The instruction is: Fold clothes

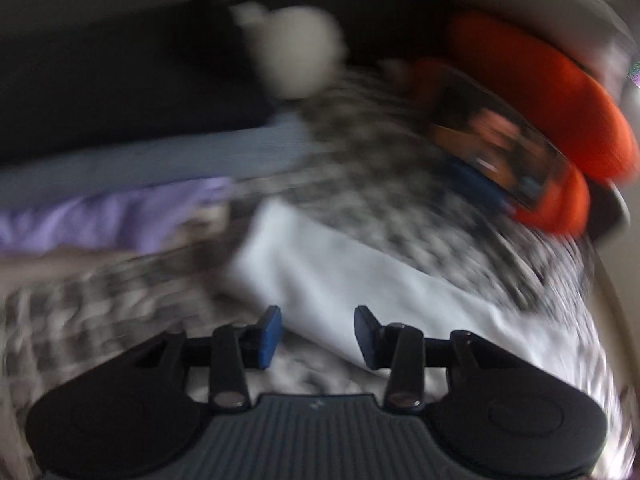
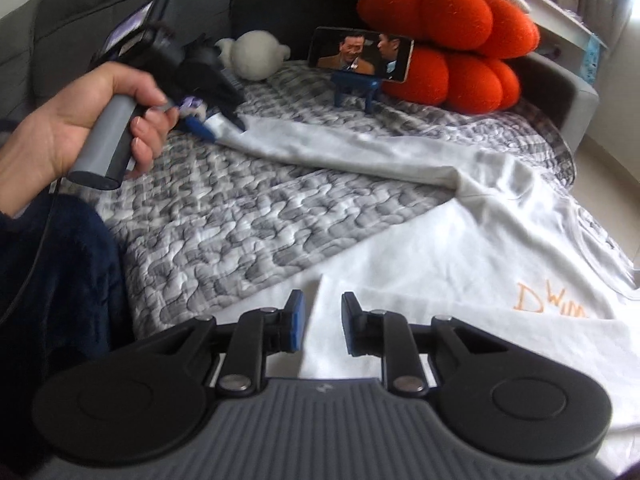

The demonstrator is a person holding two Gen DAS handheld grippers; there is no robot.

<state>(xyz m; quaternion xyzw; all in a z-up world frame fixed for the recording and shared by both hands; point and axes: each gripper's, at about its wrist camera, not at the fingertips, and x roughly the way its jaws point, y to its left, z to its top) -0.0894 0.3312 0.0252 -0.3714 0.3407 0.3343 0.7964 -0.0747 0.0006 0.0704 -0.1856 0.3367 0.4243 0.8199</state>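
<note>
Right wrist view: white cotton T-shirt with orange lettering lies spread on the grey quilted bedcover, filling the lower right of the frame, one sleeve stretched out toward the upper left. Right gripper hangs over a folded white edge at bottom centre, jaws parted with cloth between them, pads not pressing it. Left gripper, held in a hand at mid left, sits at the sleeve's tip; whether it pinches the sleeve there is hard to tell. Left wrist view is badly smeared, but its jaws stand apart with nothing clamped and white cloth just ahead. Phone on a blue stand and orange plush cushion sit at upper right, clear of the shirt. To fold well: take the sleeve near its cuff, draw it flat across the body, keep the hem side pinned.
</note>
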